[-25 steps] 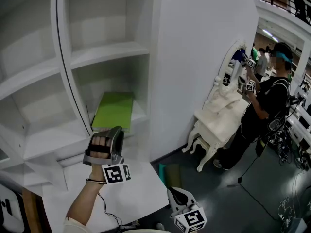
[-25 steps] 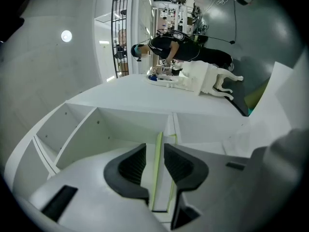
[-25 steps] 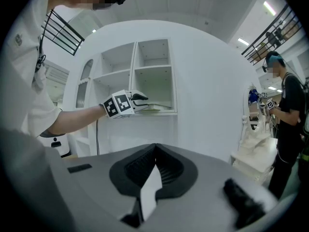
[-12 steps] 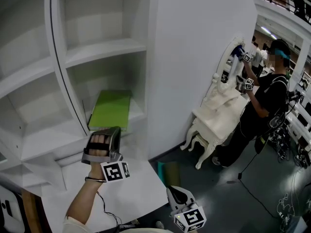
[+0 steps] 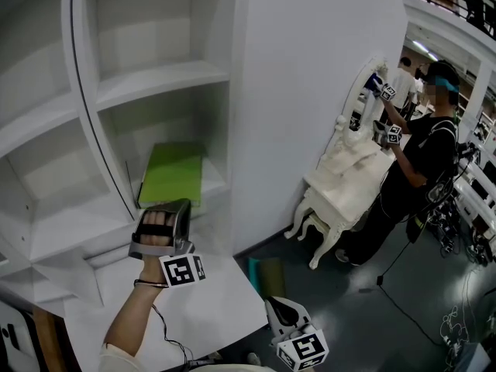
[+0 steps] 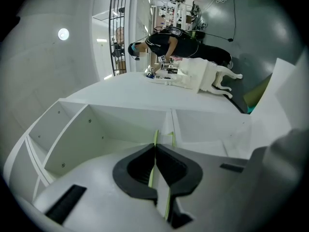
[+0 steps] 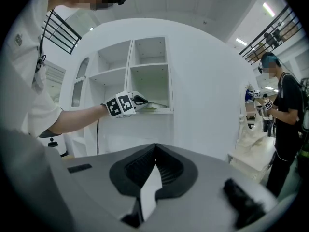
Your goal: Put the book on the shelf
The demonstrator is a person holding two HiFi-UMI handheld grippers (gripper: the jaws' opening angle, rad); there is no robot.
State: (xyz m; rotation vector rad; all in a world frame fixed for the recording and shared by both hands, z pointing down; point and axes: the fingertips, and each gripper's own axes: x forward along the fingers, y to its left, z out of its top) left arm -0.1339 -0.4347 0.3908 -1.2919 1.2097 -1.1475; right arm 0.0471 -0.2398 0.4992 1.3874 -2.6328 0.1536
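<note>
Already the green book point(image 5: 172, 173) lay flat in a lower compartment of the white shelf unit point(image 5: 167, 76), with its near edge close to the compartment's front lip. The placing step looked all but done. What seemed in hand was the finish: nudging the book deeper or leaving it be. The left gripper point(image 6: 155, 146), turned on its side and pointing level into the compartment, had its jaws pressed together. Its tips sat right at the book's near edge, and thin green lines of cover showed just beyond them. Whether the tips pinched a sliver of cover or merely touched it could not be told. The next move would likely call for a gentle straight push, or a clean draw back without dragging the book out. The right gripper point(image 7: 155, 146) hung low, well apart from the shelf, with its jaws together and holding nothing.
</note>
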